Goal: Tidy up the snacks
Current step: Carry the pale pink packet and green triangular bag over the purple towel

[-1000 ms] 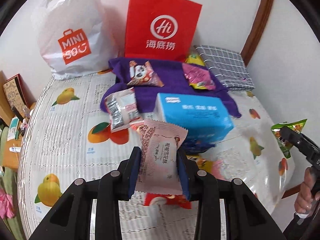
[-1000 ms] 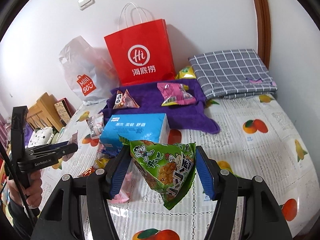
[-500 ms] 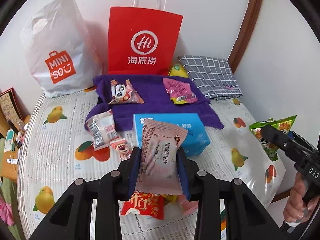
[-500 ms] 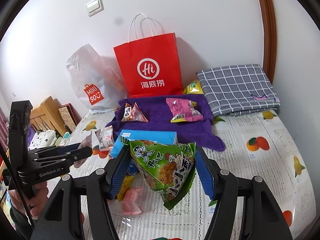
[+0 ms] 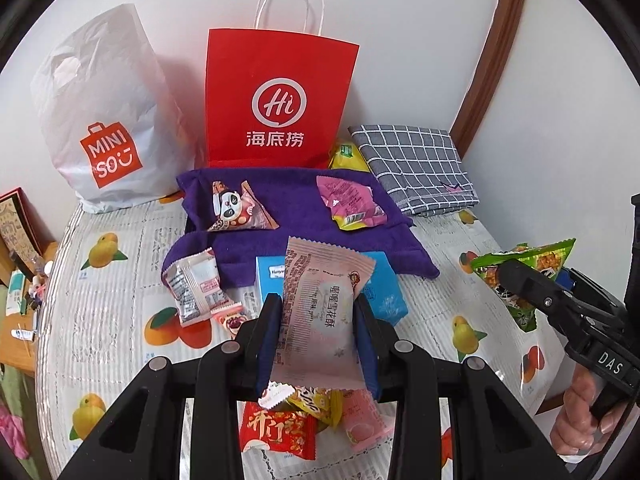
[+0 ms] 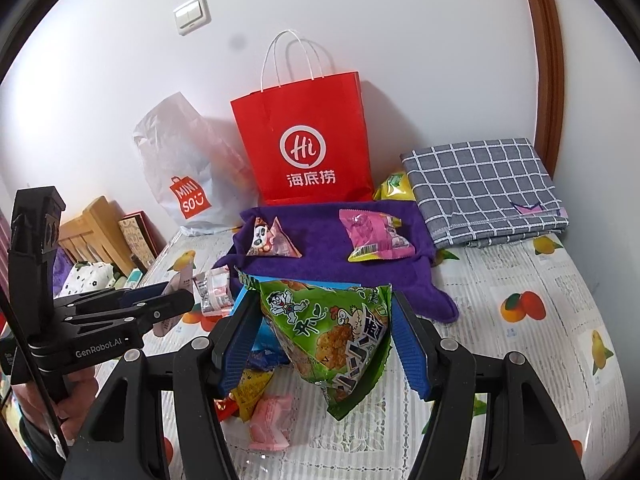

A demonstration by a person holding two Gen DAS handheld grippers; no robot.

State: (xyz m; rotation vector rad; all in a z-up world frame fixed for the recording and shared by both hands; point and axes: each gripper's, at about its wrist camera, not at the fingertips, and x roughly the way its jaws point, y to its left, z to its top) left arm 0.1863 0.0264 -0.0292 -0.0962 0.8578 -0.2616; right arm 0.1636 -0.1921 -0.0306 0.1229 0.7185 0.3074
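Note:
My left gripper (image 5: 316, 312) is shut on a pale pink snack packet (image 5: 320, 304), held above the table. My right gripper (image 6: 326, 332) is shut on a green triangular snack bag (image 6: 332, 336), also lifted; in the left wrist view that green snack bag (image 5: 532, 264) shows at the right. A purple towel (image 5: 304, 236) lies before a red paper bag (image 5: 276, 100) and carries a panda snack bag (image 5: 236, 208) and a pink-yellow packet (image 5: 352, 204). A blue box (image 5: 384, 296) sits behind my left fingers. Small loose snacks (image 5: 280, 428) lie below the left gripper.
A white plastic shopping bag (image 5: 100, 120) stands left of the red bag. A folded grey checked cloth (image 6: 480, 188) lies at the back right, with a yellow packet (image 6: 394, 188) beside it. A silver packet (image 5: 196, 288) lies on the fruit-print tablecloth (image 5: 108, 320). Wooden furniture (image 6: 96, 236) stands off the table's left.
Both grippers have risen and drawn back from the table with their packets still held. More of the bags and the loose snacks below has come into view.

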